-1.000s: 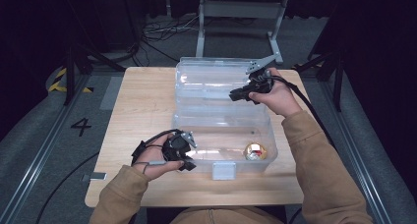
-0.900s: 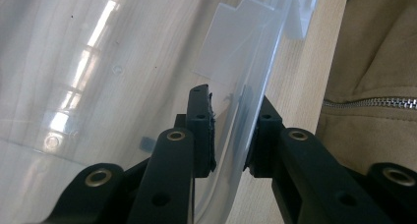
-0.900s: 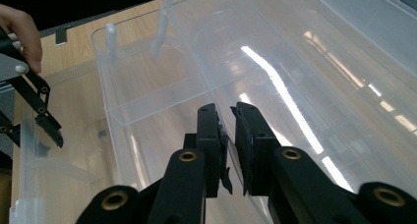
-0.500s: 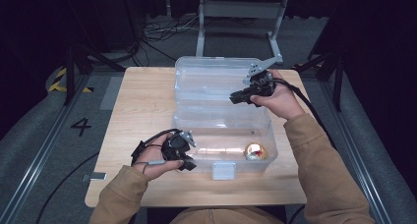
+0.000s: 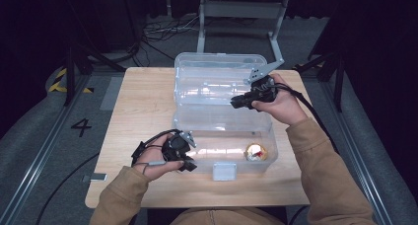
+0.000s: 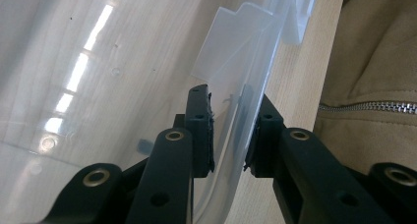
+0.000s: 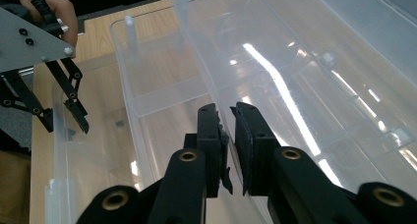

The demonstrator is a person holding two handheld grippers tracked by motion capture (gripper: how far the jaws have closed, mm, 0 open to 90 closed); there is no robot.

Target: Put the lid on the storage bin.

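Observation:
A clear plastic box with a hinged lid stands on the wooden table. My right gripper is shut on the lid's free edge and holds the lid tilted over the box; the thin edge runs between the two pads of this gripper. My left gripper grips the box's near left corner. In the left gripper view the clear wall passes between the pads of the gripper. A small gold and red object lies inside the box at its near right.
A white latch sits at the middle of the box's front wall. The person's tan sleeves reach in from the bottom. The left gripper shows at the far left of the right gripper view. Black stands and cables surround the table.
My right gripper has come down and toward the person with the lid's edge, so the lid tilts lower over the box. The left gripper has stayed at the corner.

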